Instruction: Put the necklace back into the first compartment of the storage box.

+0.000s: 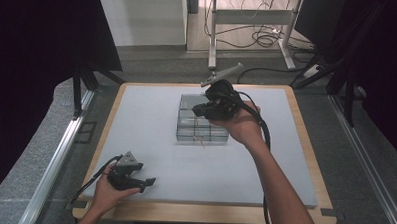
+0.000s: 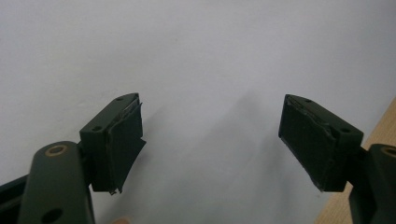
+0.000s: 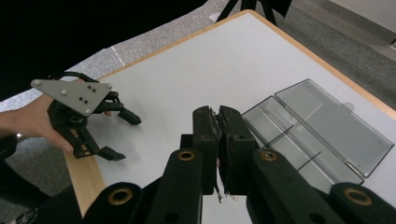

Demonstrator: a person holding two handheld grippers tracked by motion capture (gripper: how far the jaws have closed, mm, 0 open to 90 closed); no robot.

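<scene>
I hold my right gripper (image 3: 218, 154), jaws pressed together, over the open clear case (image 3: 317, 126); my left gripper (image 1: 134, 177), jaws apart, waits well away. Progress unclear.

You have no readable text, label, brand, number or sign anywhere here, not on the table (image 1: 150, 155) nor on the clear box (image 3: 322, 126).

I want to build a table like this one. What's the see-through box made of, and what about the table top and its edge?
The box looks like clear hard plastic: you can see the table through it, and its lid is glossy. The table top looks like a matte pale grey sheet, maybe laminate or a mat; I can't tell which. Its edge looks like light wood, going by the tan colour.
</scene>
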